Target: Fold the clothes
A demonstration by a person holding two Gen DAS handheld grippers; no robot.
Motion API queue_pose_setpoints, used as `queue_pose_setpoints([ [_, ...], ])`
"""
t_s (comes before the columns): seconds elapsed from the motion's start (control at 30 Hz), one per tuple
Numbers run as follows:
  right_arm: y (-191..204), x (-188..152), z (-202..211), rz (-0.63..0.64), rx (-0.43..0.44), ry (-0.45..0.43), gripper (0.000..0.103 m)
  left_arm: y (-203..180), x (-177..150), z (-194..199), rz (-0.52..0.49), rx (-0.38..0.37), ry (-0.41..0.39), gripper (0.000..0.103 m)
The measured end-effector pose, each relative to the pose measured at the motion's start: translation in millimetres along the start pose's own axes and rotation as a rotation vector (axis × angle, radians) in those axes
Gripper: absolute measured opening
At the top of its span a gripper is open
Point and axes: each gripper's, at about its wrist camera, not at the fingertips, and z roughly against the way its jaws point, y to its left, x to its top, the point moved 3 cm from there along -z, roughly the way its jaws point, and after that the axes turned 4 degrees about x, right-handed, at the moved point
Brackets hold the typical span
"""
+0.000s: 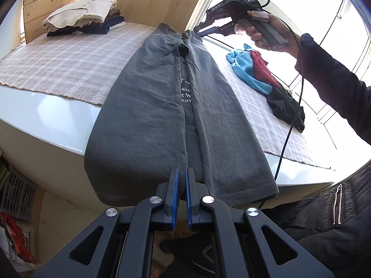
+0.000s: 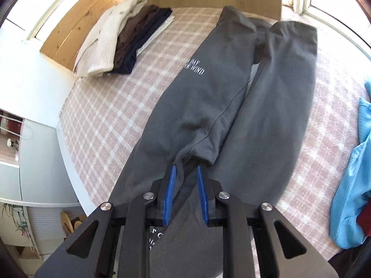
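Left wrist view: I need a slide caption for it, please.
Gray shirt, sides folded inward, on the checked cloth; left gripper at its hem, right gripper raised.

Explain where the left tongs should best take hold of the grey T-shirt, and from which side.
Probably grip the grey T-shirt at its bottom hem, which overhangs the table's near edge. Come from the near side, since the left tongs already sit level with that free-hanging hem.

The dark grey cotton T-shirt [image 2: 208,106] carries white print. In the right wrist view, one folded panel reads "PAY" above "WIND", the line starts cut off by a fold. In the left wrist view, the strip between the folded panels shows partial lines: "To", "ais", "t W", "KDY". The black handheld claw [image 1: 231,11] bears small letters, possibly "DAS".
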Motion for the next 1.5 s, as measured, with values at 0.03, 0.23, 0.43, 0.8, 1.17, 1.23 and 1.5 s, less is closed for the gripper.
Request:
queue_pose_setpoints([
  [0.03,-7,10,8,-0.017,-0.01,-0.019,0.021,-1,4,-3,-0.006,0.004,0.003,0.004],
  [0.23,-41,99,-4,-0.068,-0.083,-0.063,0.023,-5,24,-20,0.002,0.011,0.023,0.004],
  [0.43,-64,157,-50,-0.08,-0.16,-0.002,0.031,-2,30,-30,0.031,0.022,0.043,0.004],
  [0.8,-80,169,-89,-0.077,-0.105,0.032,0.026,5,40,-44,0.064,0.032,0.076,0.004],
  [1.17,-66,184,-84,0.015,-0.119,0.017,0.005,1,47,-48,0.062,0.003,0.085,0.004],
  [1.23,-73,179,-90,0.013,-0.15,0.05,0.015,1,50,-45,0.058,0.006,0.076,0.004],
  [1.5,-50,198,-40,0.078,-0.109,-0.161,0.02,2,61,-47,0.055,-0.009,0.069,0.004],
])
